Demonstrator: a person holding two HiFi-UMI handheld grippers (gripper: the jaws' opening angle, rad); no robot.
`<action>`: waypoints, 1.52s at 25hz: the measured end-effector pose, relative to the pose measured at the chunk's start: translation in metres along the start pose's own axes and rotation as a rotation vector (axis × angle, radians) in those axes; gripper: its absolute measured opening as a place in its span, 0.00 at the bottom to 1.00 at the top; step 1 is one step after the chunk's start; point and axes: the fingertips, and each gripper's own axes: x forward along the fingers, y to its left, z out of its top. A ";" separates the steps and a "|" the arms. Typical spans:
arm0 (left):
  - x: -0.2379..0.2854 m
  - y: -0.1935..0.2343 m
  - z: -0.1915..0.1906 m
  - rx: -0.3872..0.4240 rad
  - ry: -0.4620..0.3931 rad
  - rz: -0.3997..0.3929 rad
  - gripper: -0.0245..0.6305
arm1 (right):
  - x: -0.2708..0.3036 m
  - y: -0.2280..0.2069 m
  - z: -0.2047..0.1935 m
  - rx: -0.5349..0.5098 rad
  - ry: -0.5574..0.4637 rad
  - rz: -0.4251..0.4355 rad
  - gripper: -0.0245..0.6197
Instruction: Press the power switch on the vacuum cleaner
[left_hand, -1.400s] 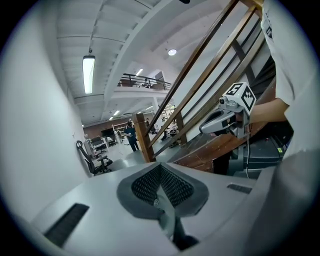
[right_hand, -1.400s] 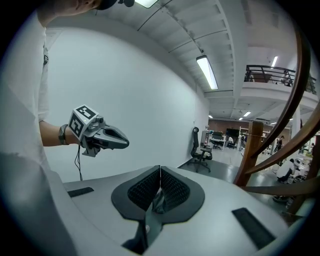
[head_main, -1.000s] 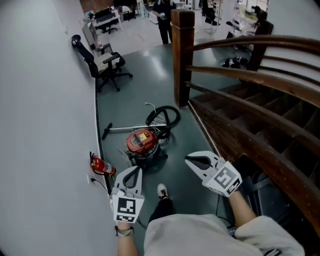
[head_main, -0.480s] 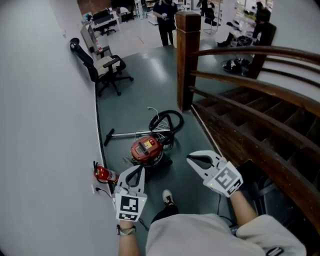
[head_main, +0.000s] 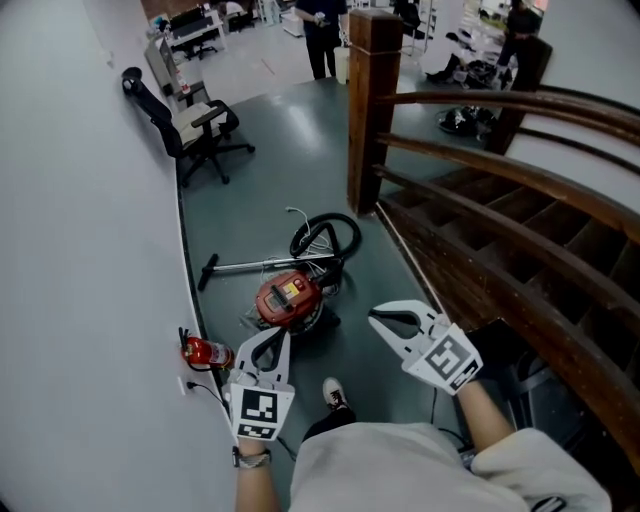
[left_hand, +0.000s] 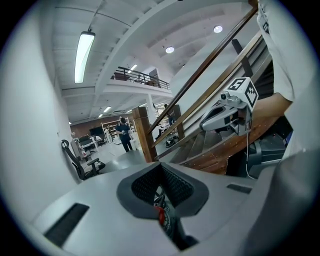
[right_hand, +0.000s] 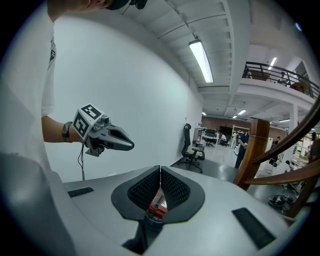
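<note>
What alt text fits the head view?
A red vacuum cleaner lies on the dark floor, hose coiled behind it. The left gripper and right gripper, both shut, hang above it, not touching. A wooden staircase stands at right.

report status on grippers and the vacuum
Left gripper shut, empty; right gripper shut, empty. Vacuum cleaner on floor ahead, not touched. Hose lies beyond it, fire extinguisher by wall.

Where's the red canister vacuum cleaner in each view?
Head view: red canister vacuum cleaner, centre, on the floor.
Left gripper view: low centre, a red sliver seen behind the jaws.
Right gripper view: low centre, behind the jaws.
Shared landmark: brown wooden stair post.
</note>
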 end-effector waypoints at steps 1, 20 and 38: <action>0.004 0.005 -0.001 -0.004 0.002 0.002 0.04 | 0.005 -0.004 -0.001 0.003 0.004 -0.002 0.08; 0.097 0.074 -0.050 -0.042 0.099 -0.067 0.08 | 0.095 -0.061 -0.022 0.060 0.055 -0.025 0.09; 0.202 0.088 -0.109 -0.071 0.268 -0.117 0.11 | 0.154 -0.122 -0.042 0.049 0.093 0.058 0.09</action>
